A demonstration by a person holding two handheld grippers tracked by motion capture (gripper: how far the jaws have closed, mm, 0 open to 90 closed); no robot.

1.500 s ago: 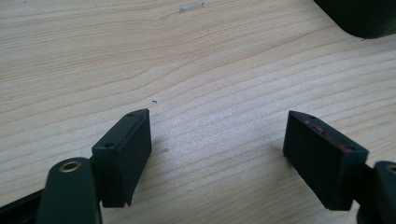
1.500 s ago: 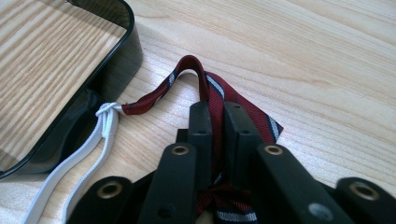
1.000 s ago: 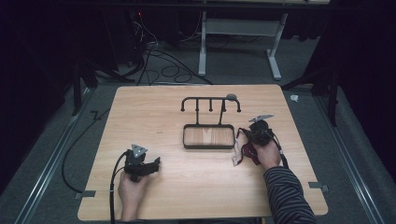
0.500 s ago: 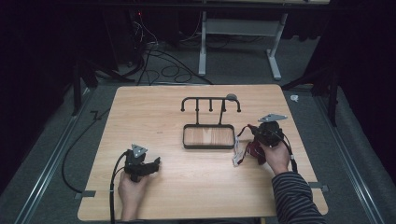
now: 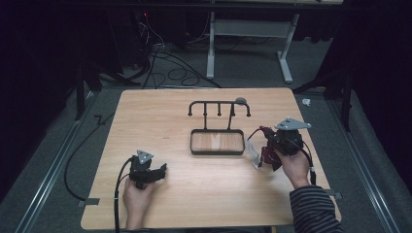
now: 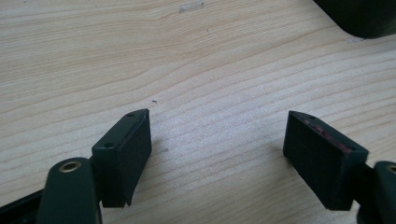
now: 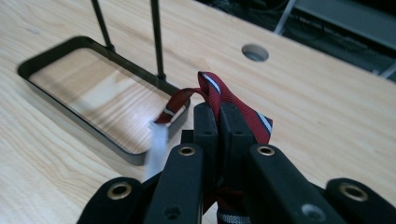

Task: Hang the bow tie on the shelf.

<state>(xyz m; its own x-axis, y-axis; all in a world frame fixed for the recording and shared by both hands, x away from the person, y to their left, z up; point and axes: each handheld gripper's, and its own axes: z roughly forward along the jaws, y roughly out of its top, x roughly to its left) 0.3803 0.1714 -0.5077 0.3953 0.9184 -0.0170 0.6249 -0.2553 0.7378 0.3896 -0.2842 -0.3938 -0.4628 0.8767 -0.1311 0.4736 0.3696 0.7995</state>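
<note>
Right gripper, at lower centre of its own view, is clamped on a red striped strap just beside the black hook rack at frame centre. Left gripper rests with jaws apart over bare table. Likely risk: the strap's loose end (pale, dangling) could snag the rack's tray rim and slip free.

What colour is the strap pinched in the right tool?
Dark red strap with white and dark blue stripes, pinched in the right tool; right gripper view shows it best.
</note>
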